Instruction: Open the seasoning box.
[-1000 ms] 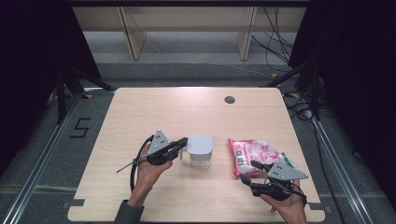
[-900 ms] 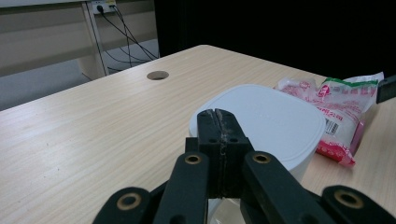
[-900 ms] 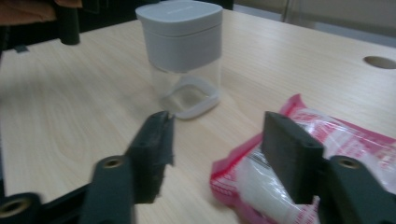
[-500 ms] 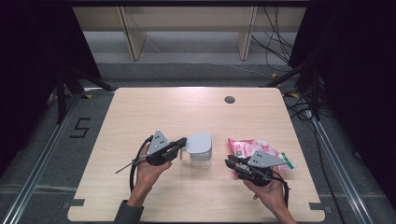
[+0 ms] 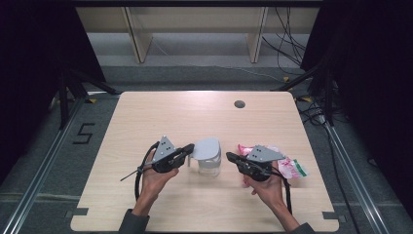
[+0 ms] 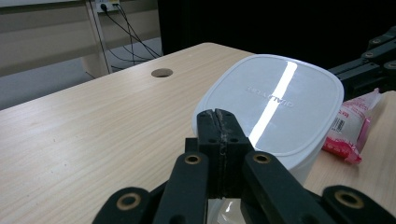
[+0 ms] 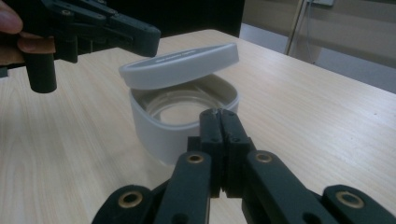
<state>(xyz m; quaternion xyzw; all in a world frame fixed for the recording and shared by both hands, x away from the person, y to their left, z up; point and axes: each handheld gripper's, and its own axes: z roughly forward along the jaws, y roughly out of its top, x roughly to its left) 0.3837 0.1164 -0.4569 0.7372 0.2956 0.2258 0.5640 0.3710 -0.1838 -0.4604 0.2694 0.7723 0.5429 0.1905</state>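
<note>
The white box (image 5: pixel 210 165) sits mid-table, its lid (image 7: pixel 180 66) tipped up by the clenched left gripper (image 5: pixel 191 147), the right gripper (image 5: pixel 229 157) clenched empty beside it; it looks light, stiff and slippery, so grab the rim.

closed fingers (image 6: pixel 218 122) touch the white lid (image 6: pixel 275 109); pink packet (image 6: pixel 350 128) lies beyond it.

Black left gripper (image 5: pixel 187 151) met a pale grey lid (image 5: pixel 206 148) over a translucent white container (image 5: pixel 210 165); beyond the black right gripper (image 5: pixel 231 158) lay a pink-and-white packet (image 5: pixel 288 167) with green edging, on light woodgrain table (image 5: pixel 160 117).
</note>
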